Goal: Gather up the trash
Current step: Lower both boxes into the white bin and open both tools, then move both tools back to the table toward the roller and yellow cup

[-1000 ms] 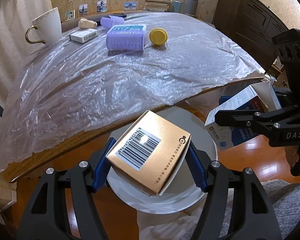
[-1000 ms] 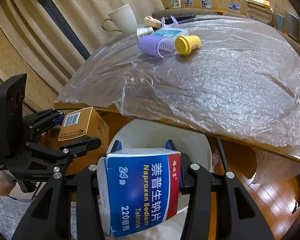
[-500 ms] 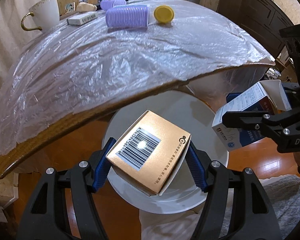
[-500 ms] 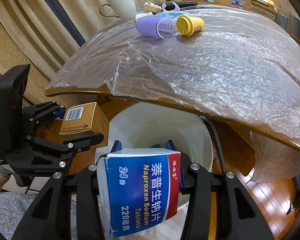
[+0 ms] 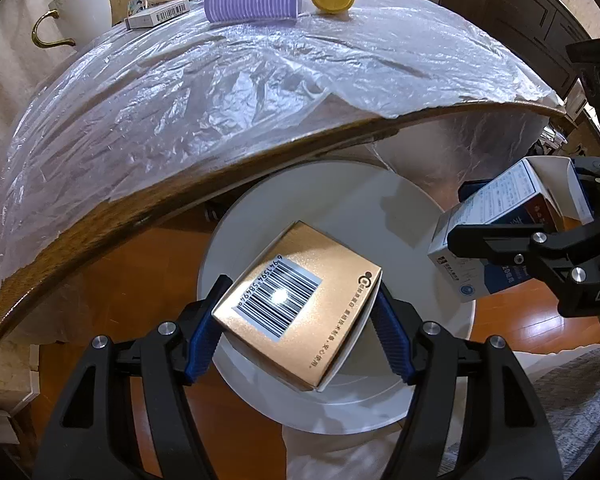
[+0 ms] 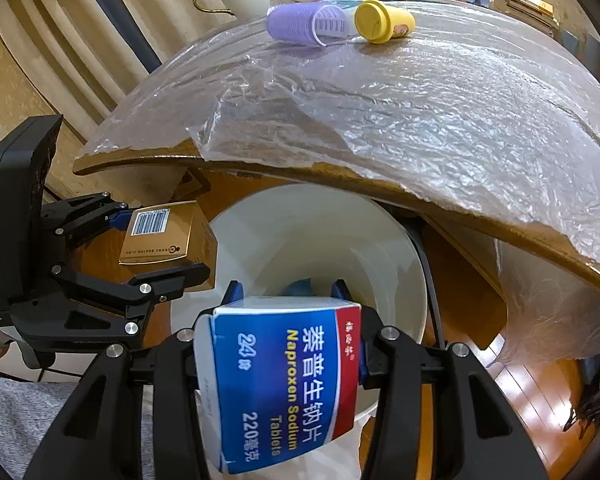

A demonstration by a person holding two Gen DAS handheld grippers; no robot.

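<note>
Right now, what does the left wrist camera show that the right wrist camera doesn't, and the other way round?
Only the left wrist view shows the small white barcoded box beside the mug and the dark cabinet past the table.

Only the right wrist view shows the blue box's "Naproxen Sodium Tablets" face and a grey sleeve.

Both show the white bin, the gold box in the left gripper, the blue box in the right gripper, the purple roller and the yellow-lidded cup.
</note>
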